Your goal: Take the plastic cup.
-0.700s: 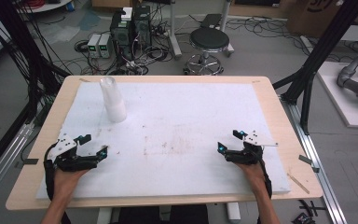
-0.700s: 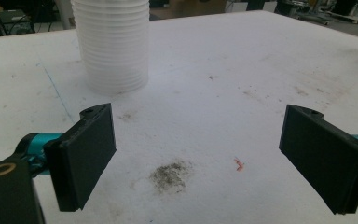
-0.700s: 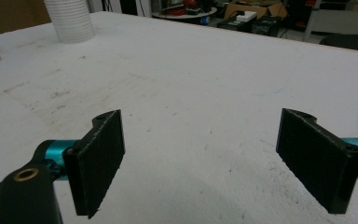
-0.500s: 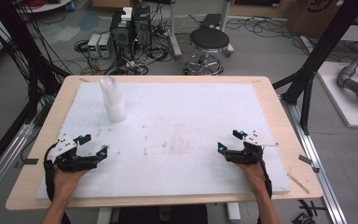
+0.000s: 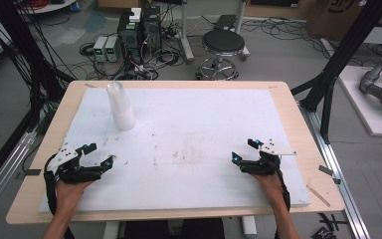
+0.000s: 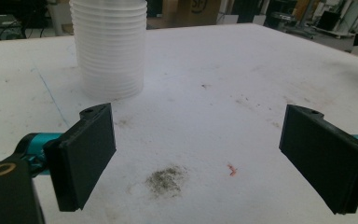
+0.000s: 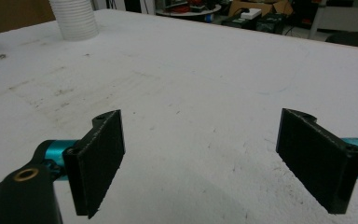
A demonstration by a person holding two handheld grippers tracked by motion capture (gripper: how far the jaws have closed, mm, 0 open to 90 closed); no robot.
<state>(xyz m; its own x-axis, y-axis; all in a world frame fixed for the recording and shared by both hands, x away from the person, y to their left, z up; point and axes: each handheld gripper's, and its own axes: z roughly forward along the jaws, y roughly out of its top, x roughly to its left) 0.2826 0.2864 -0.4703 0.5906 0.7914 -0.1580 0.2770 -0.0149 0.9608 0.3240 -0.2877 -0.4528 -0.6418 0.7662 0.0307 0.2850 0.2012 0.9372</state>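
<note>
Two grippers rest low on the near part of a white mat (image 5: pixel 194 124) in the high view, each held in a person's hand coming in from the near edge. The left gripper (image 5: pixel 98 155) sits at the near left with its jaws apart and nothing between them. The right gripper (image 5: pixel 241 151) sits at the near right, also with its jaws apart and holding nothing. A stack of white cups (image 5: pixel 120 106) stands upright at the far left of the mat, well apart from both grippers and nearer to the left one. The mat covers a wooden table (image 5: pixel 298 124), and a round stool (image 5: pixel 223 44) stands on the floor beyond the far edge.

From the left gripper view, the two black jaws stand wide apart over bare mat marked with a dark smudge (image 6: pixel 167 179). The stack of cups (image 6: pixel 109 46) rises ahead, to the far left of the open jaws, untouched.

From the right gripper view, the jaws stand wide apart over bare mat, and the stack of cups (image 7: pixel 73 18) shows far off at the upper left.
</note>
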